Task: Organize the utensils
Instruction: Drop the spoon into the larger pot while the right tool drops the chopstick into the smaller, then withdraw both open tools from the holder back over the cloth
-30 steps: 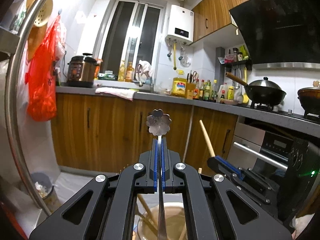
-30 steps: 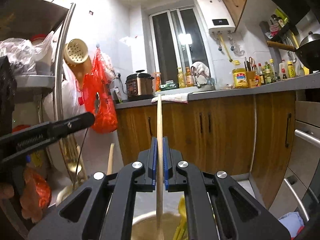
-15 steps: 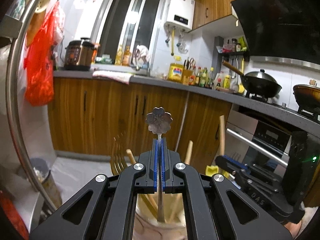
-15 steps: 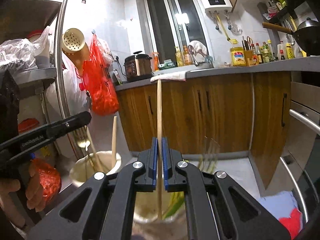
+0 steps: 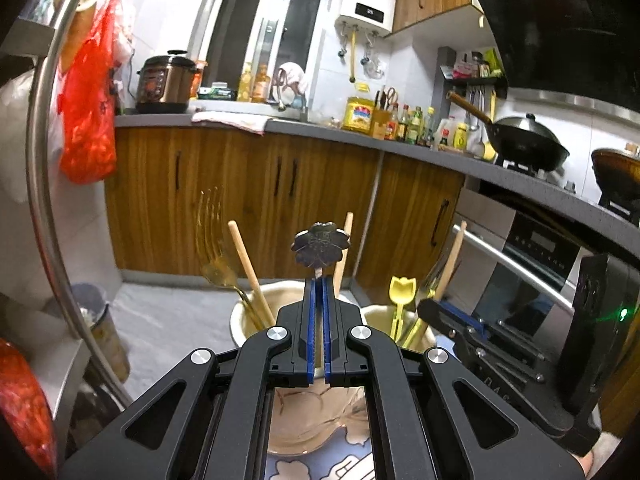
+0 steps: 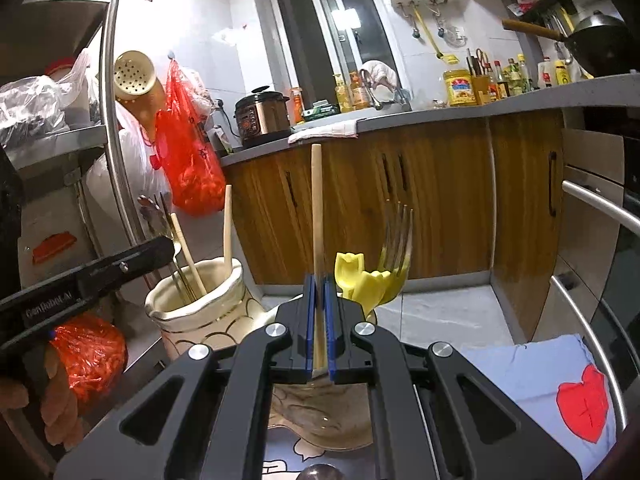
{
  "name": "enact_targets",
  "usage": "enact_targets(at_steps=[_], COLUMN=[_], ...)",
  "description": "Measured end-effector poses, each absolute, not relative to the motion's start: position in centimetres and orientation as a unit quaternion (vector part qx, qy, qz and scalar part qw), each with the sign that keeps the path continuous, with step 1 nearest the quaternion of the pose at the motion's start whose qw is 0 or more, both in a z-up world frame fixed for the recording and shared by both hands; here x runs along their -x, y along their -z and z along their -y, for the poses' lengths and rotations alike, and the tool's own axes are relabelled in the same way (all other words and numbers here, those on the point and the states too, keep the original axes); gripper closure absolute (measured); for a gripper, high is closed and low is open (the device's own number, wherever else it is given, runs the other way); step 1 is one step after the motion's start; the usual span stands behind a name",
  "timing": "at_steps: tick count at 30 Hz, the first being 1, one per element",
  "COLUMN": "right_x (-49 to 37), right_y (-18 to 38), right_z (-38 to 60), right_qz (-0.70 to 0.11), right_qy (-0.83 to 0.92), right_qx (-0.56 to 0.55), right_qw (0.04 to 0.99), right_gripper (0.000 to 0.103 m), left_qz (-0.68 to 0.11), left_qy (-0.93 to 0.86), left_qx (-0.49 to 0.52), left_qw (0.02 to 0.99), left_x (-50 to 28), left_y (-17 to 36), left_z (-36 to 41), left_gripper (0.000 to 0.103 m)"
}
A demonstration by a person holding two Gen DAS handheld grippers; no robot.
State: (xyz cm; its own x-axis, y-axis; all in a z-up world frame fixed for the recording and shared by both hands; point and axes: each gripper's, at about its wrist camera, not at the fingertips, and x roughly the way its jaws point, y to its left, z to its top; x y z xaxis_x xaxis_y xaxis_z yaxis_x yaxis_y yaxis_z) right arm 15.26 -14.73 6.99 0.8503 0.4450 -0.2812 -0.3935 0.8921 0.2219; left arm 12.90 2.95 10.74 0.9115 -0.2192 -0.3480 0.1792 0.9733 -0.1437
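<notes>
My left gripper (image 5: pixel 319 292) is shut on a metal utensil with a flower-shaped handle end (image 5: pixel 321 245), held upright over a cream ceramic holder (image 5: pixel 240 320) with wooden sticks and a gold fork. My right gripper (image 6: pixel 319 288) is shut on a wooden stick (image 6: pixel 317 208), held upright over a second cream holder (image 6: pixel 352 420) with yellow utensils (image 6: pixel 356 276) and a gold fork (image 6: pixel 398 236). The left holder also shows in the right wrist view (image 6: pixel 200 312), with the left gripper (image 6: pixel 132 260) above it. The right gripper shows in the left wrist view (image 5: pixel 444 312).
Both holders stand on a blue patterned cloth (image 6: pixel 532 376). A steel rack post (image 6: pixel 110 120) and red bags (image 6: pixel 188 160) are at the left. Wooden cabinets (image 5: pixel 240 200), an oven (image 5: pixel 540 264) and a countertop lie beyond. A bin (image 5: pixel 100 320) is on the floor.
Both grippers have lowered and tilted down with their utensils. The holders have come into fuller view below the fingers. Both stay shut.
</notes>
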Motion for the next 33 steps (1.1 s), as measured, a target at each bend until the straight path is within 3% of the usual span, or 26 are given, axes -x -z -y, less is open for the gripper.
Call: enact_targets(at_steps=[16, 18, 22, 24, 26, 28, 31, 33], right_x=[-16.0, -16.2, -16.1, -16.0, -15.9, -15.8, -15.6, -15.4], right_y=[-6.4, -6.4, -6.5, -6.5, -6.5, -6.6, -6.8, -7.0], right_z=[13.8, 13.9, 14.0, 14.1, 14.2, 14.2, 14.3, 14.3], right_qz=[-0.174, -0.177, -0.175, -0.176, -0.176, -0.176, -0.173, -0.17], right_qy=[-0.22, -0.219, -0.22, -0.22, -0.224, -0.225, -0.229, -0.229], right_qx=[-0.052, -0.056, -0.06, -0.063, -0.069, -0.072, -0.076, -0.078], right_qw=[0.958, 0.958, 0.958, 0.957, 0.956, 0.956, 0.955, 0.955], right_gripper=[0.098, 0.098, 0.096, 0.079, 0.071, 0.069, 0.062, 0.054], left_qz=[-0.202, -0.204, -0.201, -0.2, -0.199, -0.197, -0.195, -0.192], left_qy=[0.115, 0.116, 0.116, 0.118, 0.116, 0.114, 0.113, 0.113], left_qx=[0.049, 0.049, 0.051, 0.052, 0.054, 0.055, 0.06, 0.064], left_qw=[0.971, 0.971, 0.971, 0.971, 0.972, 0.972, 0.972, 0.973], left_x=[-13.7, -13.7, -13.6, -13.6, -13.5, -13.4, -13.3, -13.2], left_y=[-9.5, -9.4, -9.4, -9.4, -9.5, -9.6, -9.8, -9.9], left_z=[-2.4, -2.3, -2.3, -2.3, -2.4, -2.5, -2.6, -2.7], left_gripper=[0.099, 0.091, 0.086, 0.079, 0.07, 0.062, 0.057, 0.047])
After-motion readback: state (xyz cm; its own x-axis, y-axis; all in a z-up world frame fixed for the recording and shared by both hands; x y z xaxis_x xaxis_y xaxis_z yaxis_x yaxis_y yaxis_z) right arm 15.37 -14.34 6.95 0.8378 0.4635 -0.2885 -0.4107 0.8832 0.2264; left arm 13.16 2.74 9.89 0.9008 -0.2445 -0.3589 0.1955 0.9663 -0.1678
